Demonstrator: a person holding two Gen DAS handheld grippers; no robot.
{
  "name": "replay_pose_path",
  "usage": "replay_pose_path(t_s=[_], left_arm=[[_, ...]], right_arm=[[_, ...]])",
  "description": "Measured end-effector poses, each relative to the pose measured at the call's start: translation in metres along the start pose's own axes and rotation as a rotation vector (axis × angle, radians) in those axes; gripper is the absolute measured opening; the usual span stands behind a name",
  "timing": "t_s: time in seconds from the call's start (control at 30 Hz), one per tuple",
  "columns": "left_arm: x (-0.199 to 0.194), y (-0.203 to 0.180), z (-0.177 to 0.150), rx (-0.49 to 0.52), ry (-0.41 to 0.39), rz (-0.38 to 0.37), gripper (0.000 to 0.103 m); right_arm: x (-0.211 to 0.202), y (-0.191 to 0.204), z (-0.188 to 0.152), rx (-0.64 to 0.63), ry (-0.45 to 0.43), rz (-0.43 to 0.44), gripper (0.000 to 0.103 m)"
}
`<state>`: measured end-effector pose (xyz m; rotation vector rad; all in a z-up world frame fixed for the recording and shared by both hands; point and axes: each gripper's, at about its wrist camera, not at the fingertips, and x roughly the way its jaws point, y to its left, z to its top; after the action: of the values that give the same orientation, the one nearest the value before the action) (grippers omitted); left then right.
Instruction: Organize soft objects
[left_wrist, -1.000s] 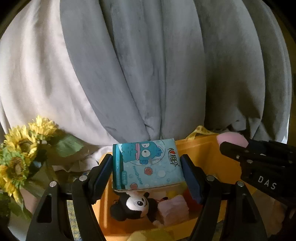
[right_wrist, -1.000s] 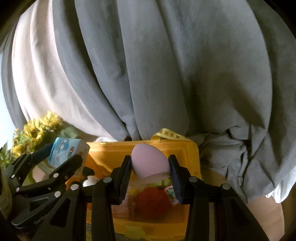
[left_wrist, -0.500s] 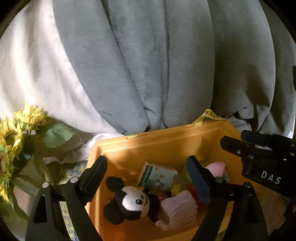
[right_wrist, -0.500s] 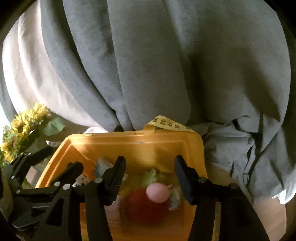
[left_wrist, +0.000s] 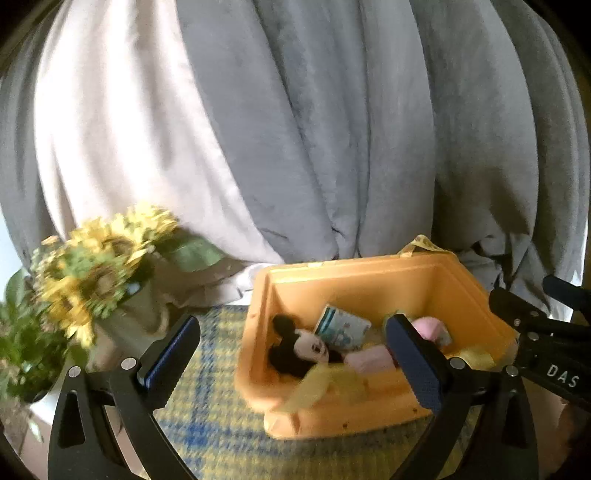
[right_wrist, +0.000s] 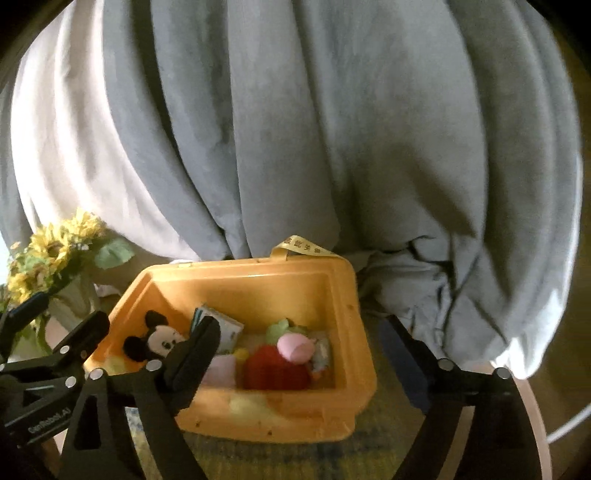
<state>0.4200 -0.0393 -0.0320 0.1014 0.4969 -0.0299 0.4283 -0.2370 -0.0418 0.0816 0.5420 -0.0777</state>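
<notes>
An orange bin (left_wrist: 354, 275) (right_wrist: 255, 277) stands on a yellow and blue checked cloth (left_wrist: 210, 413). In it lie a Mickey plush (left_wrist: 308, 345) (right_wrist: 159, 341), a blue tissue pack (left_wrist: 343, 326) (right_wrist: 225, 328), a pink egg-shaped sponge (right_wrist: 295, 347) (left_wrist: 430, 330), a red soft toy (right_wrist: 275, 367) and a pink folded cloth (left_wrist: 369, 358) (right_wrist: 221, 371). My left gripper (left_wrist: 295, 354) is open and empty in front of the bin's left part. My right gripper (right_wrist: 304, 356) is open and empty above the bin's front.
Grey and white curtains (left_wrist: 295, 129) hang close behind the bin. A pot of sunflowers (left_wrist: 92, 269) (right_wrist: 48, 254) stands to the left. A yellow tag (right_wrist: 303, 245) sticks up from the bin's back rim. The right gripper's body (left_wrist: 546, 343) shows at the right of the left wrist view.
Both grippers opened and pulled back. The tissue pack dropped from the left gripper and the pink sponge from the right; both now lie in the bin.
</notes>
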Motion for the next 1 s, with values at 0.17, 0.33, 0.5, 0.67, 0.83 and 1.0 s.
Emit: replay_pose_path(t_s=[0.17, 0.33, 0.5, 0.67, 0.83, 1.0], left_arm=[[-0.042, 0.005, -0.013, -0.008, -0.015, 0.017, 0.102], [-0.085, 0.009, -0.028, 0.011, -0.051, 0.023, 0.102], [-0.12, 0.018, -0.043, 0.024, -0.064, -0.001, 0.103], [-0.151, 0.022, -0.055, 0.027, -0.082, 0.002, 0.103], [-0.185, 0.023, -0.069, 0.014, -0.099, 0.028, 0.103], [-0.218, 0.017, -0.084, 0.011, -0.099, 0.069, 0.103]], right_arm=[[-0.047, 0.004, -0.013, -0.025, -0.034, -0.023, 0.093], [-0.092, 0.008, -0.03, -0.021, -0.062, -0.036, 0.093], [-0.131, 0.017, -0.048, -0.017, -0.093, -0.051, 0.094], [-0.168, 0.02, -0.065, 0.002, -0.127, -0.06, 0.098], [-0.2, 0.019, -0.081, -0.003, -0.142, -0.064, 0.099], [-0.225, 0.012, -0.092, -0.012, -0.152, -0.05, 0.099]])
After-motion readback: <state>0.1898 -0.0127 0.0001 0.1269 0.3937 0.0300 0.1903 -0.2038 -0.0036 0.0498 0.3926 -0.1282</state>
